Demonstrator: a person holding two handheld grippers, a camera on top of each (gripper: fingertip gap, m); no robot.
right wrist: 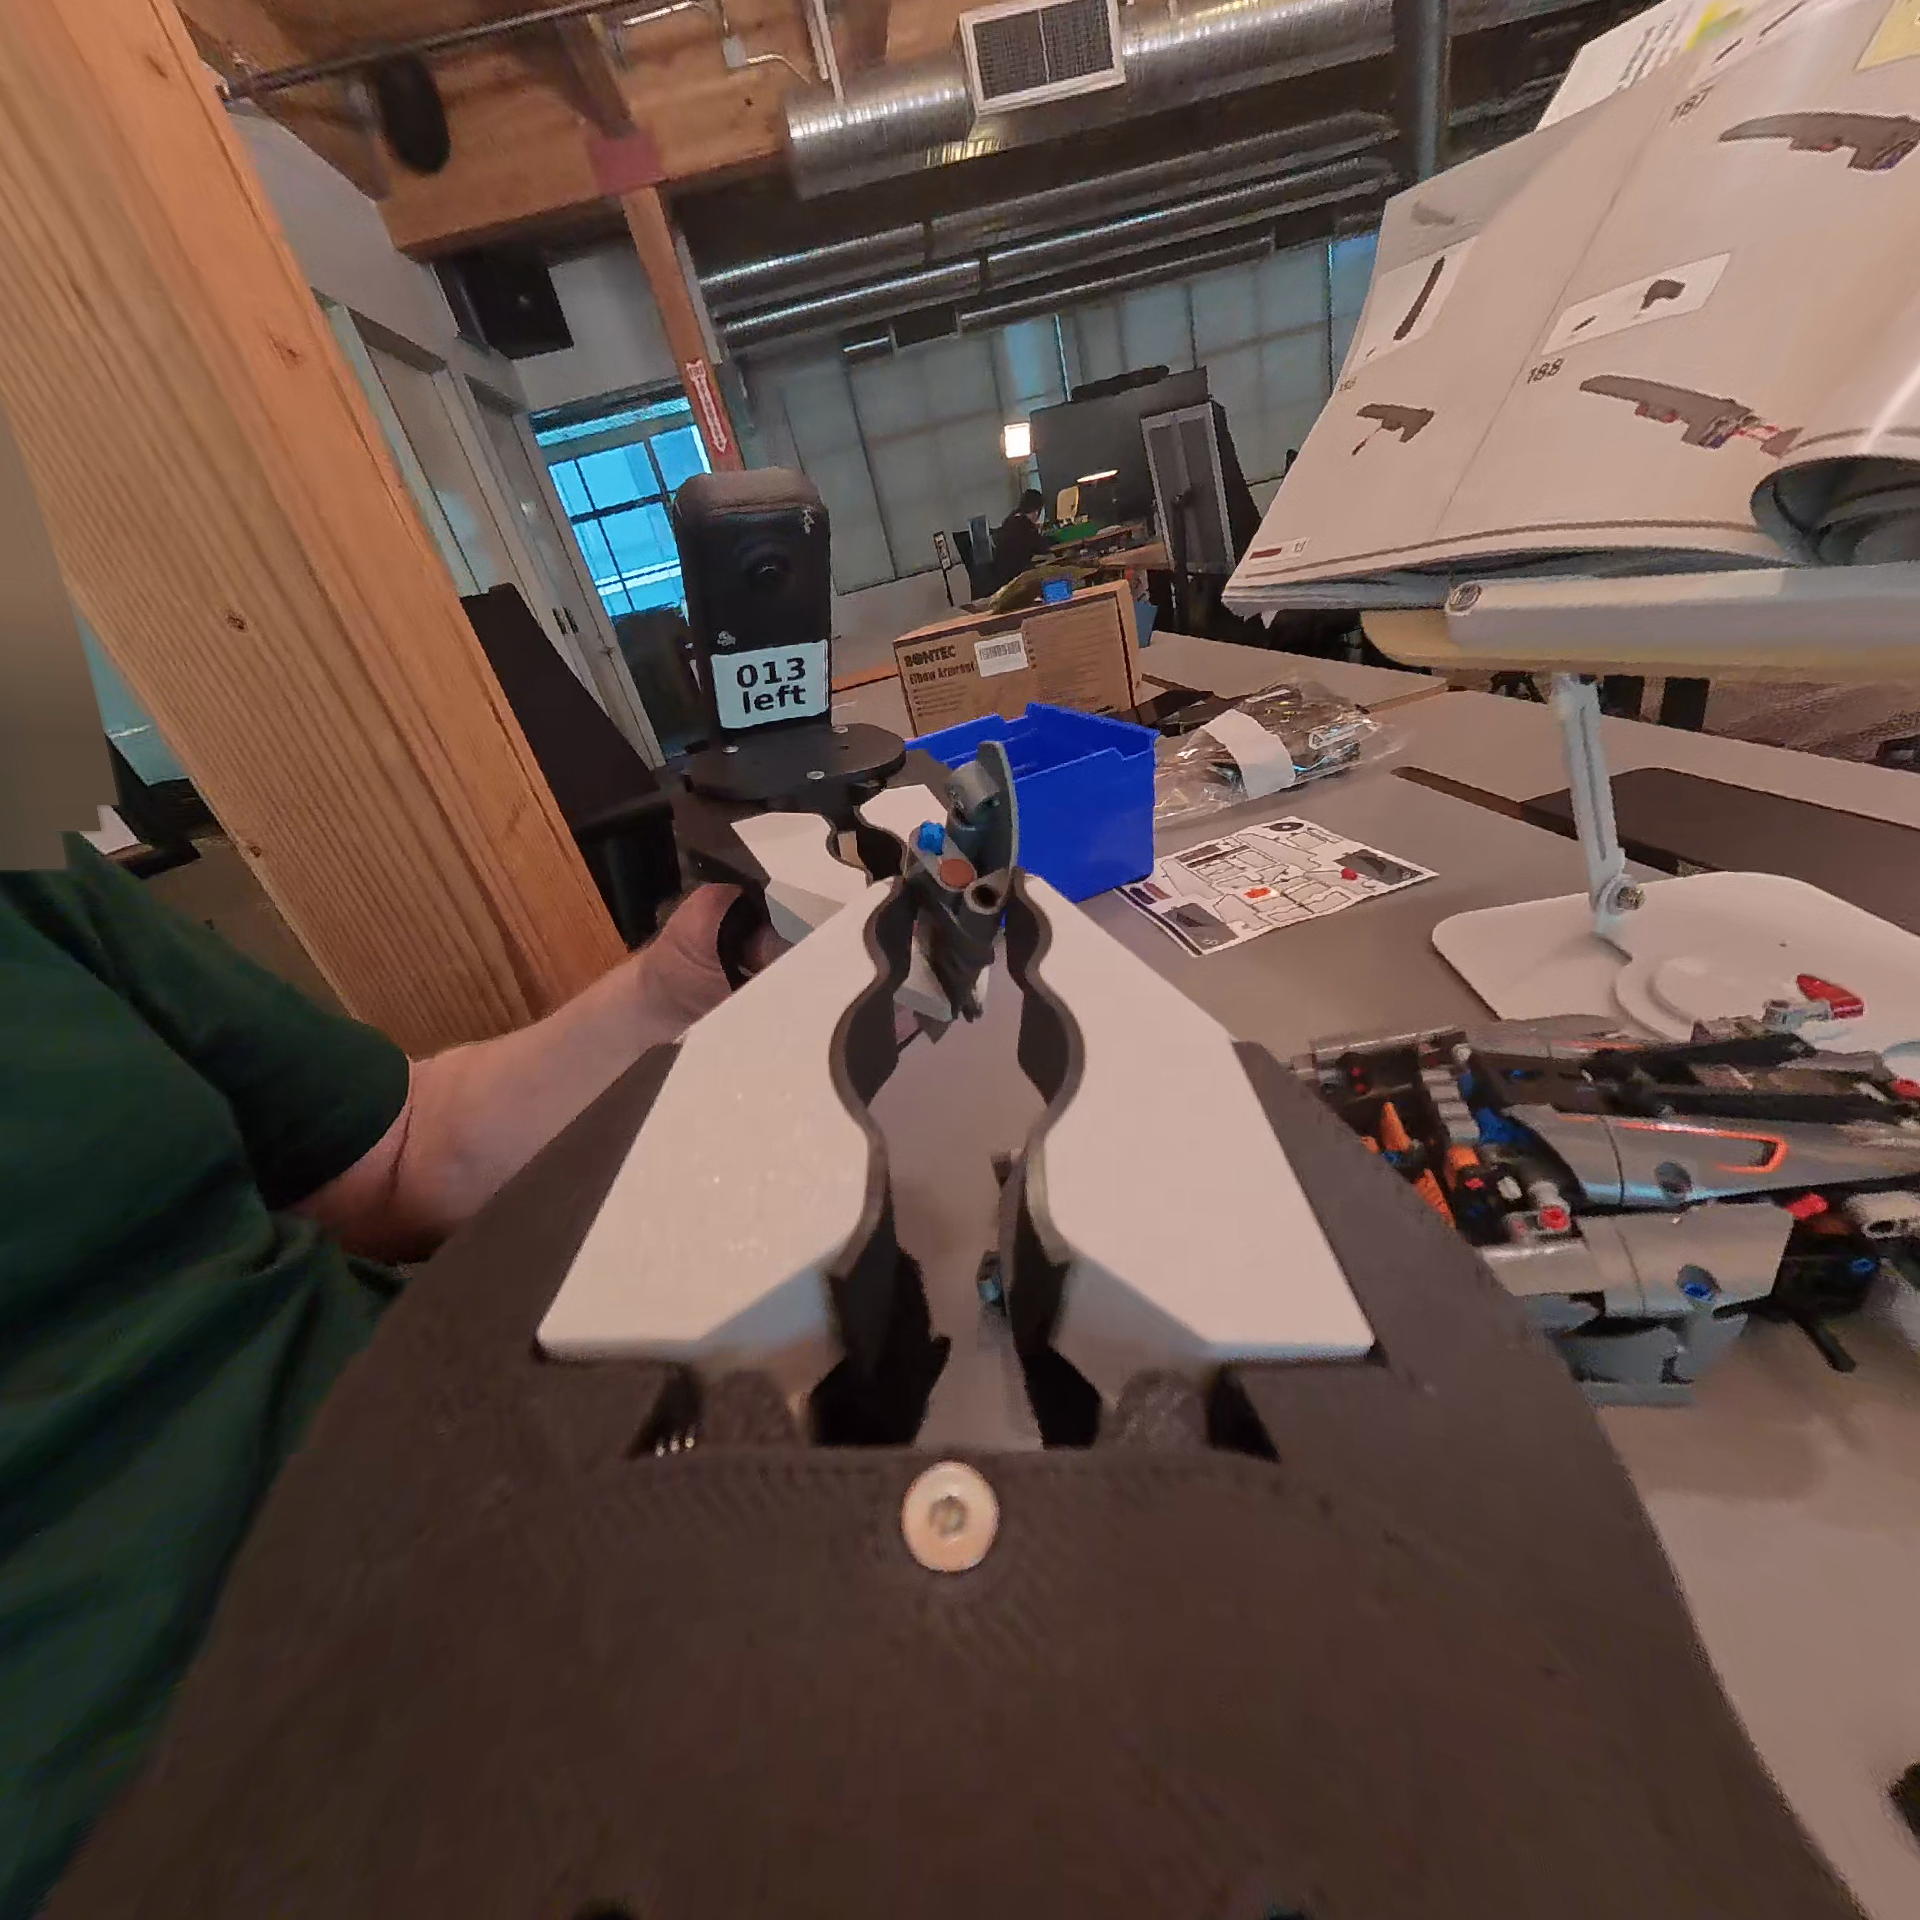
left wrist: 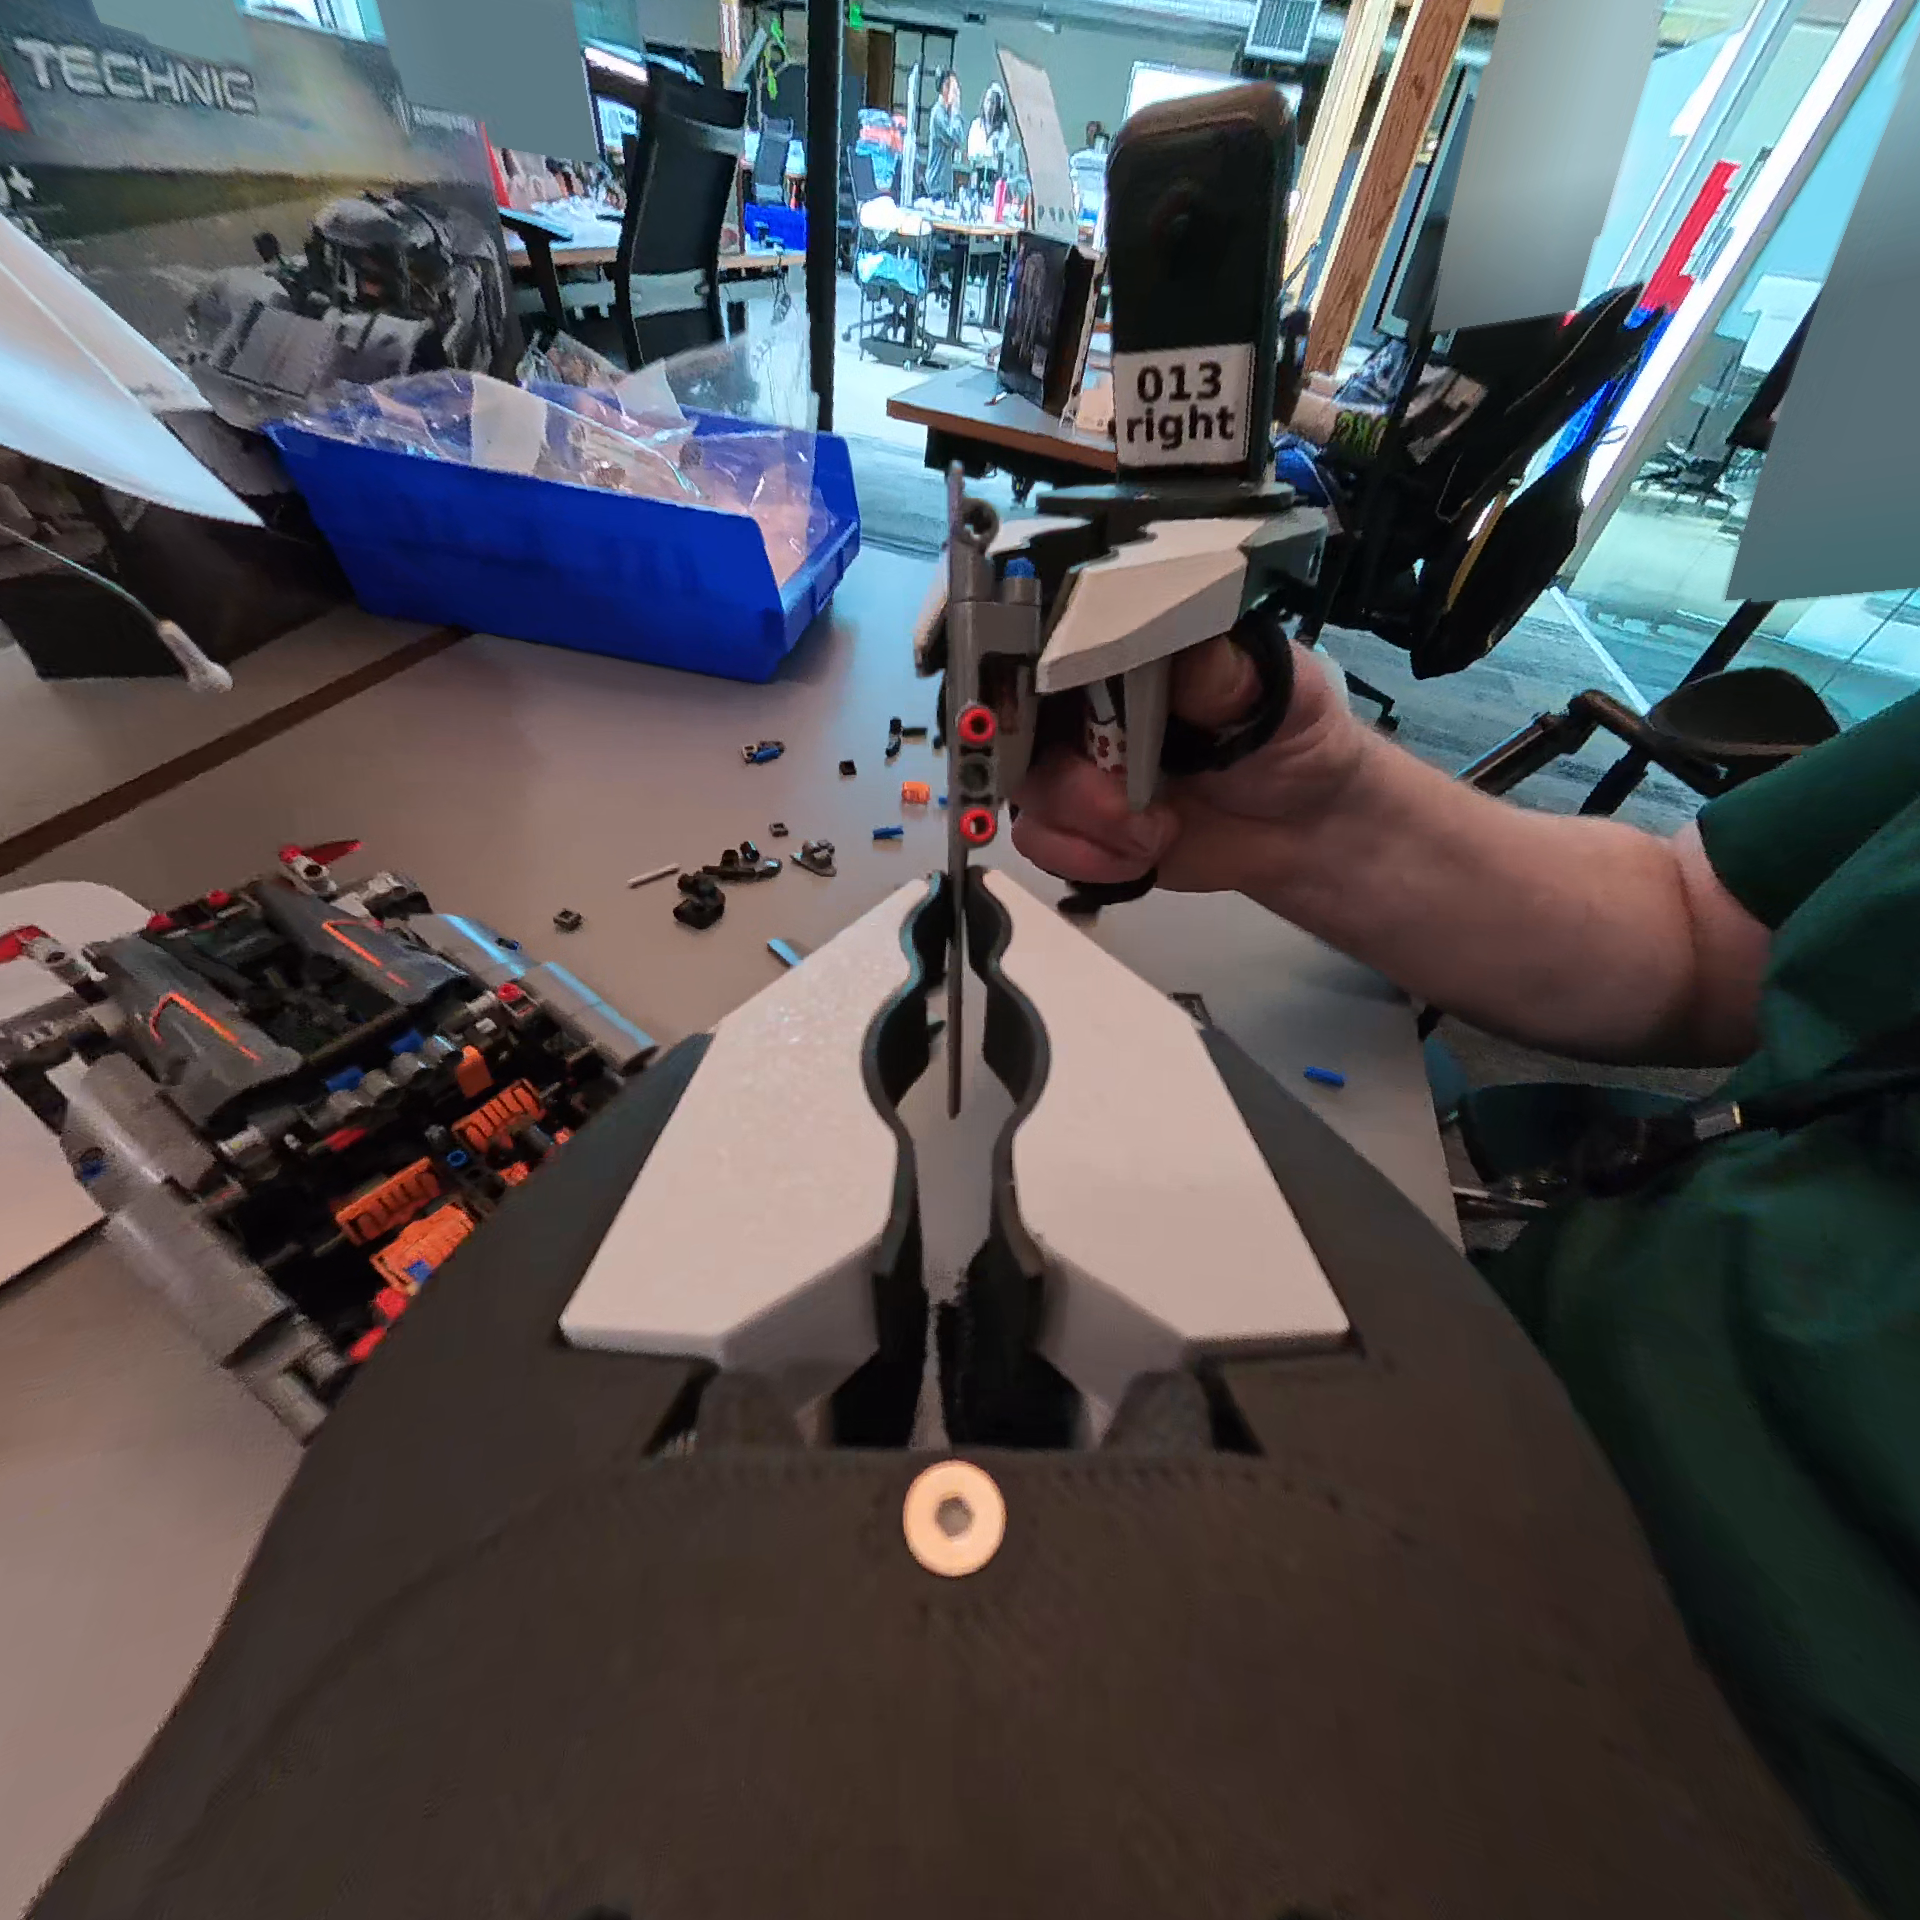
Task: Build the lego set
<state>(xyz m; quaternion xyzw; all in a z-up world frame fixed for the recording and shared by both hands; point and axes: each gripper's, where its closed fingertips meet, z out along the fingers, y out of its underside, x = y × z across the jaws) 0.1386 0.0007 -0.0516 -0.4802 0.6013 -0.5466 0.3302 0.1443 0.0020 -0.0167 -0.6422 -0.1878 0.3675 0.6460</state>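
Note:
A small grey Lego sub-assembly (left wrist: 977, 774) with two red pins and a thin dark panel is held in the air between both grippers. My left gripper (left wrist: 958, 894) is shut on the lower edge of the panel. My right gripper (right wrist: 954, 909) is shut on the same sub-assembly (right wrist: 971, 862) from the other side. It also shows in the left wrist view (left wrist: 1013, 634), held in a hand. The left gripper's white finger (right wrist: 800, 862) shows beyond it. The large grey, black and orange Lego model (left wrist: 312, 1091) lies on the table to the left, seen also in the right wrist view (right wrist: 1610, 1143).
Several loose small pieces (left wrist: 727, 873) lie on the grey table. A blue bin (left wrist: 582, 540) holds plastic bags. The instruction booklet (right wrist: 1558, 364) rests on a white stand (right wrist: 1590, 821). A sticker sheet (right wrist: 1278, 883), a parts bag (right wrist: 1268, 738) and a wooden post (right wrist: 260, 520) are nearby. Only a small space, under 4 cm, lies between the two pairs of fingers.

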